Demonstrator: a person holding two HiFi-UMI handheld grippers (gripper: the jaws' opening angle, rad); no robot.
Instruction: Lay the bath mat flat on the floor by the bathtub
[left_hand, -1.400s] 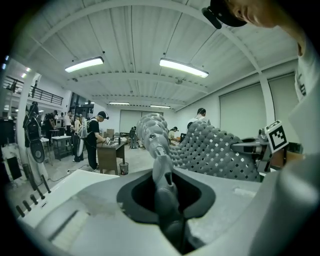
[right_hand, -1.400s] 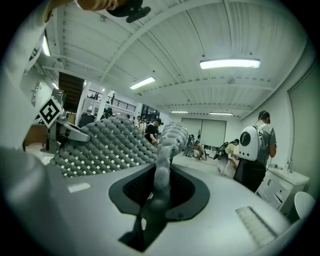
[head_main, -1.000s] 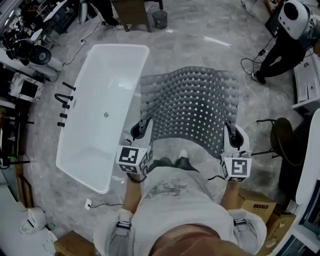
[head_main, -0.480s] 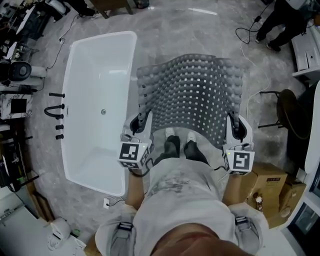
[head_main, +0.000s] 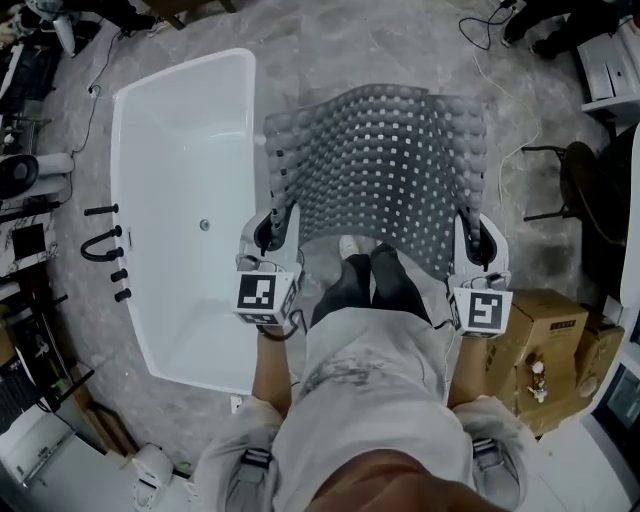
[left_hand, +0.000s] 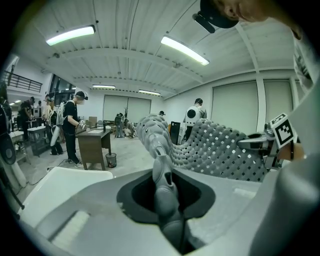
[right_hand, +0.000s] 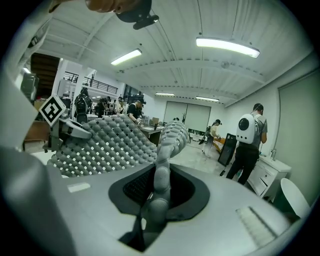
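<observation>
A grey bath mat (head_main: 378, 170) with a bumpy, perforated surface hangs stretched between my two grippers, held out in front of the person above the floor. My left gripper (head_main: 272, 232) is shut on the mat's near left corner (left_hand: 159, 165). My right gripper (head_main: 478, 240) is shut on the near right corner (right_hand: 162, 170). The mat's far edge curls over, away from me. A white bathtub (head_main: 180, 200) stands lengthwise just left of the mat. The person's feet (head_main: 362, 258) show below the mat's near edge.
Black taps (head_main: 100, 250) stand at the tub's left side. Cardboard boxes (head_main: 548, 350) sit on the floor at the right, and a dark stool (head_main: 590, 185) beyond them. Cables (head_main: 510, 70) trail over the grey floor. Other people (right_hand: 247, 145) and a desk (left_hand: 92, 147) are farther off.
The person has stepped forward along the tub, carrying the mat with both grippers still shut on its corners. The tub and floor have slid down in the head view.
</observation>
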